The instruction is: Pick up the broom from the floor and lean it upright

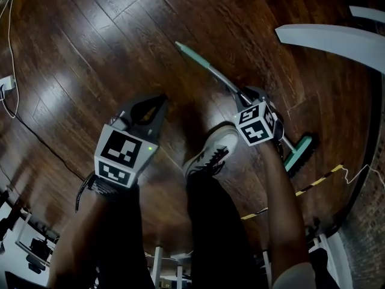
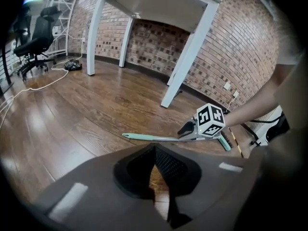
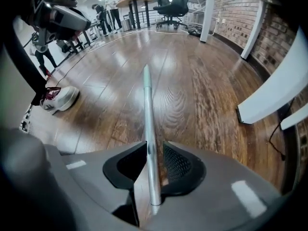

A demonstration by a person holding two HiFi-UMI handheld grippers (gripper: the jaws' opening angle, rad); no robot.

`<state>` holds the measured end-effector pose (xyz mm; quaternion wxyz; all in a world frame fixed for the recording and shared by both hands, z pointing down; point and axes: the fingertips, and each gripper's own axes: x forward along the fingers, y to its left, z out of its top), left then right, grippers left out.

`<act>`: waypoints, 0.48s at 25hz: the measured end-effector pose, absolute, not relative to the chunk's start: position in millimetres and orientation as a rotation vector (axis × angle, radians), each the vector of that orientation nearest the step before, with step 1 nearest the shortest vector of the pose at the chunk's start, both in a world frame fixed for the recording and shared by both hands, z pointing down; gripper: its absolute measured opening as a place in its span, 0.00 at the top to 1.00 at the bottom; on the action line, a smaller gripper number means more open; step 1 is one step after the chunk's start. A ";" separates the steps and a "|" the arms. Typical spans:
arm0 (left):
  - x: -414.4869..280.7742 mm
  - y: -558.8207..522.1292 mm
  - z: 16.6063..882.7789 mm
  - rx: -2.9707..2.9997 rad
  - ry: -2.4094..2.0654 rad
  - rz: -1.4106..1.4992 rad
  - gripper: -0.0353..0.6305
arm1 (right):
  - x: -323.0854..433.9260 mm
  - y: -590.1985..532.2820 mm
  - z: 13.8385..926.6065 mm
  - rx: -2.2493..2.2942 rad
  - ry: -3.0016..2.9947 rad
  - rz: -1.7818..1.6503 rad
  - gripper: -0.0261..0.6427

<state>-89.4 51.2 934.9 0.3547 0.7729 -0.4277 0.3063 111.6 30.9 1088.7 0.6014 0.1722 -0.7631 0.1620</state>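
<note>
The broom (image 1: 210, 71) lies flat on the wooden floor, with a pale green handle tip at the far end and a green brush head (image 1: 299, 152) nearer to me. My right gripper (image 1: 245, 94) points steeply down over the middle of the handle. In the right gripper view the metal handle (image 3: 147, 105) runs between the jaws of the right gripper (image 3: 154, 146), against the left pad with a slit of floor showing at the right pad. My left gripper (image 1: 157, 104) hangs to the left of the broom, apart from it, its tips together on nothing. The left gripper view shows the broom (image 2: 149, 137) beyond the left gripper (image 2: 155, 150).
My shoe (image 1: 213, 152) stands on the floor between the two grippers, close to the handle. A white table (image 1: 337, 41) is at the right, its legs (image 2: 187, 57) before a brick wall. Cables (image 1: 9, 89) trail at the left. A yellow-black striped strip (image 1: 313, 185) lies near the brush head.
</note>
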 end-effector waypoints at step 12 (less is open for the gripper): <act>-78.7 44.7 932.4 2.019 -1.063 0.796 0.95 | 103.7 40.6 1112.3 0.212 -1.660 0.192 0.81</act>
